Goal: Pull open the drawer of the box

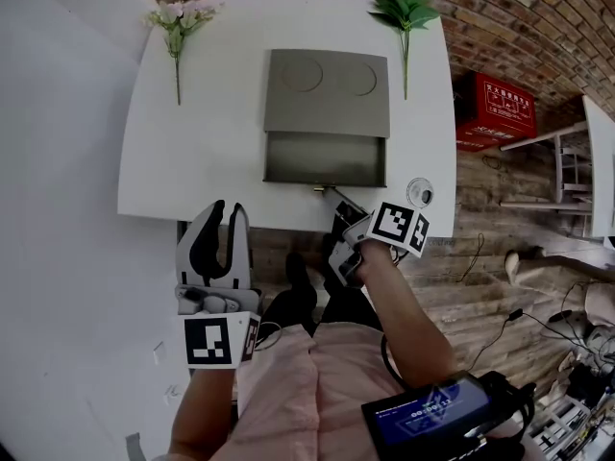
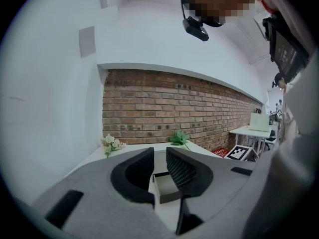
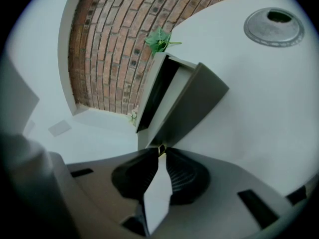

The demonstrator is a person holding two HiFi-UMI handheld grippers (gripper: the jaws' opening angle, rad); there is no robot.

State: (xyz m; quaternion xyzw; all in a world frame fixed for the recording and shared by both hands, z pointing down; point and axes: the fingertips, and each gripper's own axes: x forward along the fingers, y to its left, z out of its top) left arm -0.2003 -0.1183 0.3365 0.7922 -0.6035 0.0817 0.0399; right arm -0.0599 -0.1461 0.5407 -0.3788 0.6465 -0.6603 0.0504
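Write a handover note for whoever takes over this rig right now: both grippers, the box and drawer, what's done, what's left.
Left gripper: open, empty, held off the near edge of the table.
Right gripper: shut on the knob of the drawer.
Box: mid-table, with the drawer part way out toward the person.
Done: knob gripped, drawer open.
Left: probably pull further if it has travel, then let go.

One box (image 1: 327, 80), one flower (image 1: 176, 22), one leafy sprig (image 1: 405, 12).
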